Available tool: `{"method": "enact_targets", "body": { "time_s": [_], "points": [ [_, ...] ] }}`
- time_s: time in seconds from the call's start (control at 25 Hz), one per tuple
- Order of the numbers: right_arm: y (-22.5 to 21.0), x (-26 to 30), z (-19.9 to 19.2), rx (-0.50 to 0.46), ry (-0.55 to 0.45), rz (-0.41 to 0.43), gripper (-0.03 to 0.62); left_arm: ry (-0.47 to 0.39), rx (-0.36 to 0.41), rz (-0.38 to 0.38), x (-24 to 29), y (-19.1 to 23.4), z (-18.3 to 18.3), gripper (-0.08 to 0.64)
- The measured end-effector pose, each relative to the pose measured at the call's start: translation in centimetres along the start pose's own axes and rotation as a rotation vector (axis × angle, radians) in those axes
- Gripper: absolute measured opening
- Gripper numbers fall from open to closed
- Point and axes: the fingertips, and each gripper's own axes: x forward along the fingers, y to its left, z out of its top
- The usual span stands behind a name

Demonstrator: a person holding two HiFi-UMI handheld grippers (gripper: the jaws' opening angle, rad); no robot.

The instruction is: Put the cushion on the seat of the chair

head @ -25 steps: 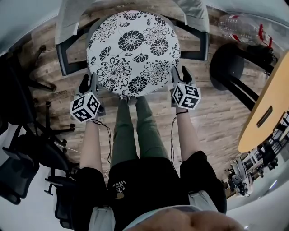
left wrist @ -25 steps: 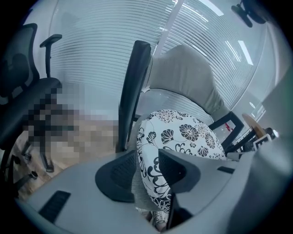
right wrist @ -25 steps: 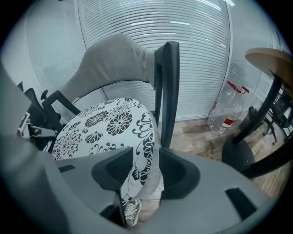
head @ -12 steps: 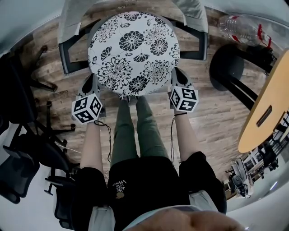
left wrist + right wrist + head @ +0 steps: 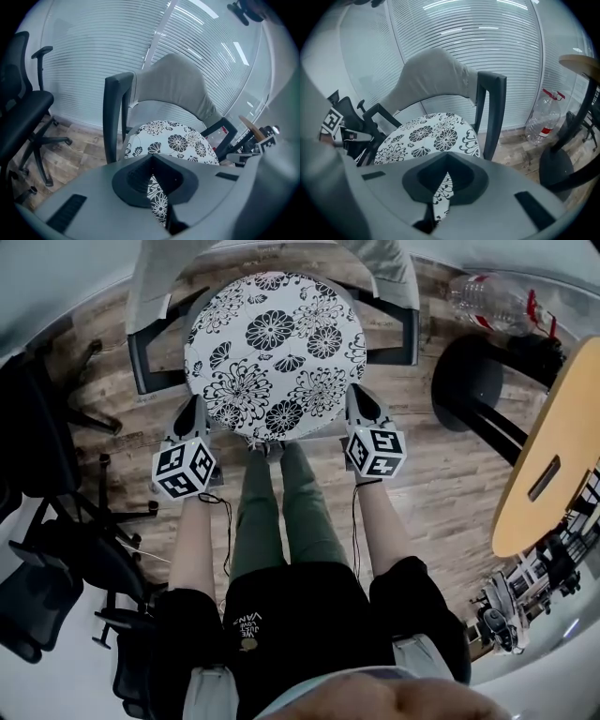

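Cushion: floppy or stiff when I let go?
Probably soft: the cushion pinches thin at its edge in the left gripper and right gripper. Yet it spans them without drooping, so likely light with some body. Being a flat disc, it should not roll.

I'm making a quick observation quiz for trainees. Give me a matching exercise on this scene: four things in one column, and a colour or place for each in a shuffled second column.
Things
1. cushion
2. plastic bottle
3. table
4. office chair

Descriptions
A. black, on castors, at the person's left
B. clear with a red label, on the floor
C. black-and-white flower print
D. light wooden top, at the person's right

Pairs: 1-C, 2-B, 3-D, 4-A
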Motion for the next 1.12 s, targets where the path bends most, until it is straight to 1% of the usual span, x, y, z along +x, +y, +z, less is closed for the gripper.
{"method": "enact_targets", "body": {
  "time_s": [0.16, 0.8, 1.12],
  "points": [
    [0.9, -0.8, 1.0, -0.01, -0.014, 0.017, 0.017, -0.008, -0.016, -0.009, -0.8, -0.7, 0.8, 0.011],
    [3.2, -4.5, 5.1, -0.039, -0.073, 0.061, 0.017, -0.062, 0.016, -0.037, -4.9, -3.9, 4.4, 0.011],
    [4.8, -7.3, 7.9, -0.014, -0.121, 0.067, 0.017, -0.083, 0.042, -0.069, -7.5, -6.2, 6.6, 0.011]
  ]
}}
